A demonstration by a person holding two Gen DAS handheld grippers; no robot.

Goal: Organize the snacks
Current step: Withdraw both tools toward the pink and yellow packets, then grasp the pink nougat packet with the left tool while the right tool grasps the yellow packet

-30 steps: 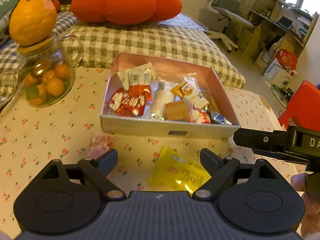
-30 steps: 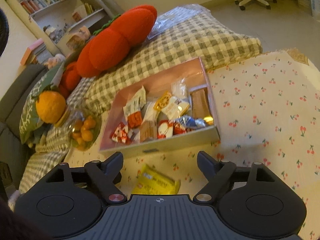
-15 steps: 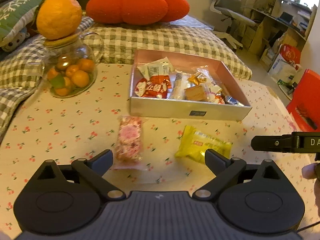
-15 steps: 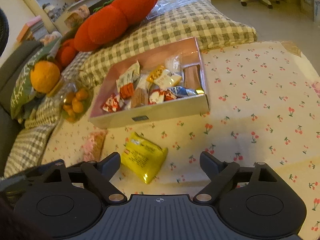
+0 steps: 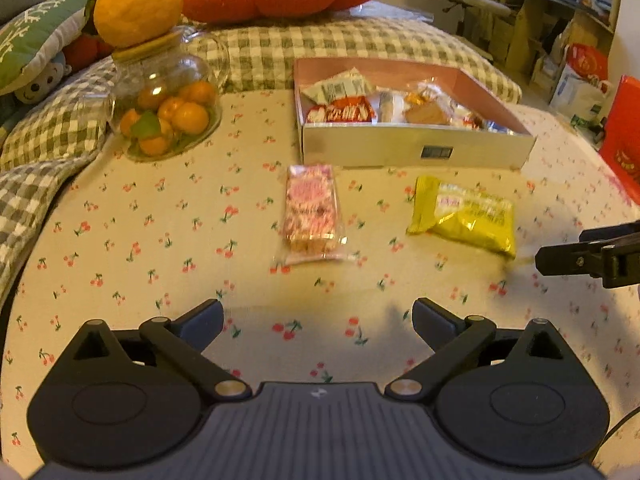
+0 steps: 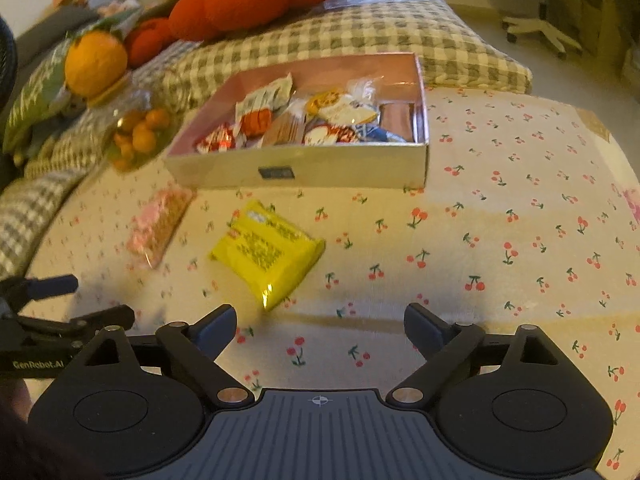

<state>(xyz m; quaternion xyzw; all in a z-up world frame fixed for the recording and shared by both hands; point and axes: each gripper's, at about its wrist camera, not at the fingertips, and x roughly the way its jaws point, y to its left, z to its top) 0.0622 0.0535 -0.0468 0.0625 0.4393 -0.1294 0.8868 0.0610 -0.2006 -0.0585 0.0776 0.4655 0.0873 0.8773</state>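
Glossy yellow foil packet (image 5: 464, 216) and clear-wrapped pink snack (image 5: 312, 212) lie on matt cherry-print cloth (image 5: 160, 240) beside a clear glass jar (image 5: 168, 100).

Both wrist cams look down-forward over the tablecloth (image 5: 160, 240) – shared: snack box (image 5: 416, 148), yellow packet (image 6: 268, 252), pink packet (image 5: 312, 208).

Warm, yellowish indoor light tints both views, moderately bright on the cherry-print bench (image 5: 120, 240) and dimmer toward the far room corners. Soft shadows fall on the cloth just ahead of each tool, and the yellow packet (image 6: 268, 252) throws glare off its near foil edge. Motion blur smears the pink packet (image 6: 158, 228) and the glass jar (image 6: 136, 136) in the right wrist view; the left wrist view is a little sharper, though the box (image 5: 416, 152) contents look soft. Fisheye distortion bows the bench edges and bends the far room at both sides.
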